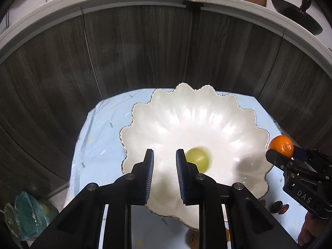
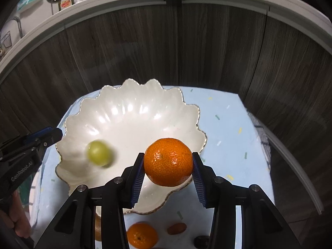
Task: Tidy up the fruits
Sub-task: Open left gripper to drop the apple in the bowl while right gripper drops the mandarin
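Right hand-held gripper (image 2: 168, 173) clamped on orange (image 2: 168, 161), left hand-held gripper (image 1: 165, 178) closed empty.

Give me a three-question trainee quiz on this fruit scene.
1. Multiple choice: the right tongs grip A) a green grape, B) an orange mandarin, C) nothing.
2. True or false: a second mandarin lies on the cloth, outside the bowl.
3. Fill in: the blurred fruit seen against the bowl's inside is coloured ____.
Key: 1 B; 2 true; 3 green.
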`<state>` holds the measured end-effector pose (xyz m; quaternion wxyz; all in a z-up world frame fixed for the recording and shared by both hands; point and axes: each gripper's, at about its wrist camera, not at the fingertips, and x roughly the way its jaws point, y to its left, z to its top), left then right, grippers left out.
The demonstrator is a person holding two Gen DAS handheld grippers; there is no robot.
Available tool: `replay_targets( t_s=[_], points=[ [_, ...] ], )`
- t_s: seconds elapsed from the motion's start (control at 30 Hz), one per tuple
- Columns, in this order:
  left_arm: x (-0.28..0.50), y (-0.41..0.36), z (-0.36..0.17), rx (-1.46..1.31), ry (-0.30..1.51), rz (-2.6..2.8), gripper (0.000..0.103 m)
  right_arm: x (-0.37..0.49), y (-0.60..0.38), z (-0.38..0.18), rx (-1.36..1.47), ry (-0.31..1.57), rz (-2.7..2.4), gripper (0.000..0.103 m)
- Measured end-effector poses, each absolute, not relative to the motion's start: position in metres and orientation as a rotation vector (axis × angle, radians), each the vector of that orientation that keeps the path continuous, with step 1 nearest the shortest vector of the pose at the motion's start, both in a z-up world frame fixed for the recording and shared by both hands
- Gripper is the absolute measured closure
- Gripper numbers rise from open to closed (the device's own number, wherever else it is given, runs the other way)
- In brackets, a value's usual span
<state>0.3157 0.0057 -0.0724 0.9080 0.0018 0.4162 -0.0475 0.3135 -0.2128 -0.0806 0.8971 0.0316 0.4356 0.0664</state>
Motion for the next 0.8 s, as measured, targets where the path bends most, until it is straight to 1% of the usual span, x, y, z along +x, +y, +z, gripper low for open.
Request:
replay_targets(
  t_s=[0.03,0.1,0.17,0.2,0.33,0.57,0.6,0.7,0.73,0.8],
  points=[
    [0.316,0.006,-0.073,0.002,0.863,-0.095,0.080,0.314,-0.212,-0.081,0.066,0.908,0.139,0.059],
    [0.314,0.006,-0.072,0.010,0.856,-0.081,0.076,0.313,-0.212,-0.081,0.064,0.912,0.138,0.059],
    [0.311,0.006,-0.071,0.014,0.844,-0.074,0.064,0.313,-0.212,-0.082,0.068,0.916,0.133,0.059],
    [0.310,0.006,-0.070,0.020,0.838,-0.067,0.062,0.314,-0.213,-0.082,0.071,0.920,0.134,0.059],
    [0.307,0.007,-0.067,0.027,0.825,-0.058,0.049,0.314,-0.213,-0.084,0.077,0.932,0.133,0.058],
    [0.304,0.007,-0.063,0.044,0.811,-0.044,0.045,0.311,-0.215,-0.086,0.081,0.940,0.132,0.057],
    [0.304,0.007,-0.062,0.042,0.811,-0.044,0.045,0.310,-0.215,-0.085,0.081,0.935,0.130,0.055],
    [0.301,0.008,-0.061,0.041,0.804,-0.041,0.041,0.307,-0.215,-0.079,0.076,0.911,0.126,0.043],
    [0.300,0.008,-0.060,0.040,0.801,-0.040,0.039,0.307,-0.215,-0.078,0.075,0.906,0.126,0.040],
    [0.299,0.009,-0.059,0.036,0.800,-0.040,0.039,0.306,-0.215,-0.074,0.072,0.897,0.125,0.040]
  ],
)
